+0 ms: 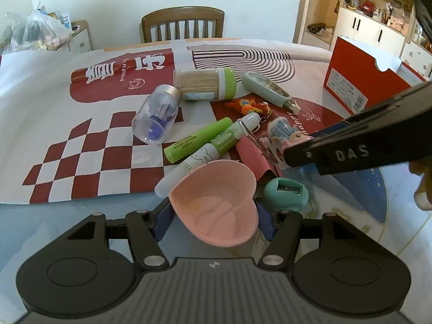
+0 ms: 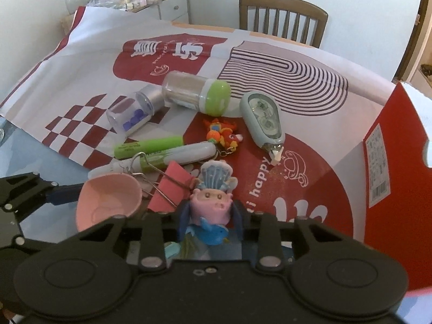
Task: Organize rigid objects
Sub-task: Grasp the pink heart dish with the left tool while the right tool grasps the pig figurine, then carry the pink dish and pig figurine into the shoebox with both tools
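My left gripper (image 1: 213,222) is shut on a pink heart-shaped dish (image 1: 216,202), which also shows in the right wrist view (image 2: 108,199). My right gripper (image 2: 209,216) is shut on a pink and blue toy figurine (image 2: 212,202), seen in the left wrist view (image 1: 286,132) at the gripper's tip. On the mat lie a pink binder clip (image 1: 256,154), two green markers (image 1: 199,140), a clear bottle with blue pieces (image 1: 156,113), a toothpick jar (image 1: 205,83), a correction tape (image 1: 270,89), an orange keychain toy (image 1: 248,105) and a teal sharpener (image 1: 287,193).
A red cardboard box (image 1: 359,81) stands at the right, close to my right gripper. A red and white patterned mat (image 1: 81,145) covers the glass table. A wooden chair (image 1: 183,24) stands at the far edge. Bags sit on a cabinet (image 1: 32,32) at back left.
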Demonstrator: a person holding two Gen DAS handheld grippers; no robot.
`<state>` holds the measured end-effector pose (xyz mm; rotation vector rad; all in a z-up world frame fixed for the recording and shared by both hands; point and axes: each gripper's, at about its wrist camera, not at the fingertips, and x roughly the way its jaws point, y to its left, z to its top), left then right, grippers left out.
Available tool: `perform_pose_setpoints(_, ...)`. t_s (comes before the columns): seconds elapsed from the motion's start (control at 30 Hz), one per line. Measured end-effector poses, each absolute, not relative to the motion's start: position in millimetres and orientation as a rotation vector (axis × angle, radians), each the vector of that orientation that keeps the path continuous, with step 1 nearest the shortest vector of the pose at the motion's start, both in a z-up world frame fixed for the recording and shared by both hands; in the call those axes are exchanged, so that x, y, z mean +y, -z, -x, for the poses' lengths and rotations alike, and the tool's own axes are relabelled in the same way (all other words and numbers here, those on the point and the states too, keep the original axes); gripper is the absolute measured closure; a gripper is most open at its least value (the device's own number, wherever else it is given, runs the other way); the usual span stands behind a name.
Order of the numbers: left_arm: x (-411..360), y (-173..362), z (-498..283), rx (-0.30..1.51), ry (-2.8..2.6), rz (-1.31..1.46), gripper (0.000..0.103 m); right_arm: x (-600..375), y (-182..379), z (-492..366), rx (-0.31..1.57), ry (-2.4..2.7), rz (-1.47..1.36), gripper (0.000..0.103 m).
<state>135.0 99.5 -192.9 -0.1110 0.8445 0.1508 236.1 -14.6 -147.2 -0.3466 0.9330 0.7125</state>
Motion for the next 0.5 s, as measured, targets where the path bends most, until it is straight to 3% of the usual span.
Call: perform_pose_setpoints(0.5, 99.0, 168.1, -116.6, 0.819, -0.181, 0.189, 0.039, -52.1, 109.9, -206.8, 0.866, -0.725, 0.268, 0.071)
